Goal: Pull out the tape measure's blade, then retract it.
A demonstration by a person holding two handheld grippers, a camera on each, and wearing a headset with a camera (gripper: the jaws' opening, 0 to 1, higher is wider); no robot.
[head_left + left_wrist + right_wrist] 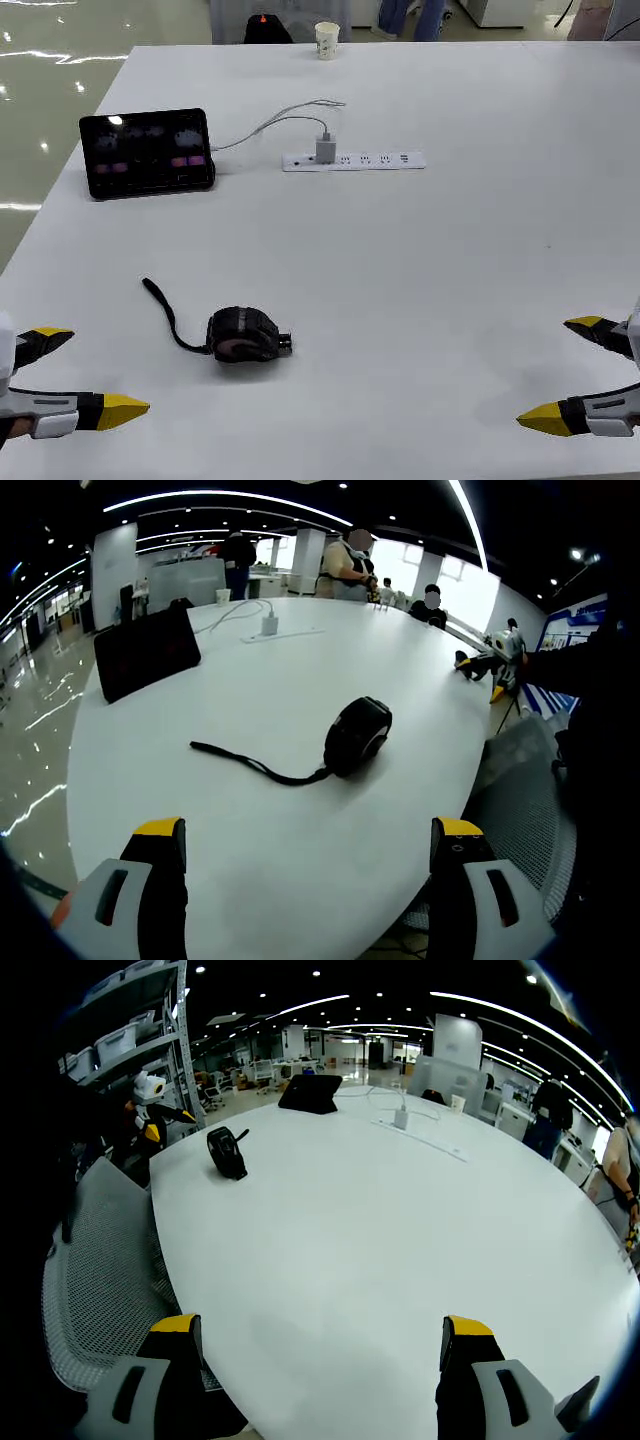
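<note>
A black tape measure (pixel 245 335) with a black wrist strap (pixel 162 308) lies on the white table (pixel 400 260), left of centre near the front edge; its blade is in. My left gripper (pixel 85 370) hovers open at the front left, a short way from the tape measure (pixel 358 735), which sits ahead between its yellow-tipped fingers (pixel 160 830). My right gripper (pixel 575 372) stands open at the front right, far from the tape measure (pixel 226 1151). Nothing is held by either.
A dark tablet (pixel 148 152) stands at the back left, cabled to a white power strip (pixel 353 160) with a charger. A paper cup (pixel 327 40) sits at the far edge. A mesh chair (pixel 95 1290) is by the table's near side. People stand beyond the table.
</note>
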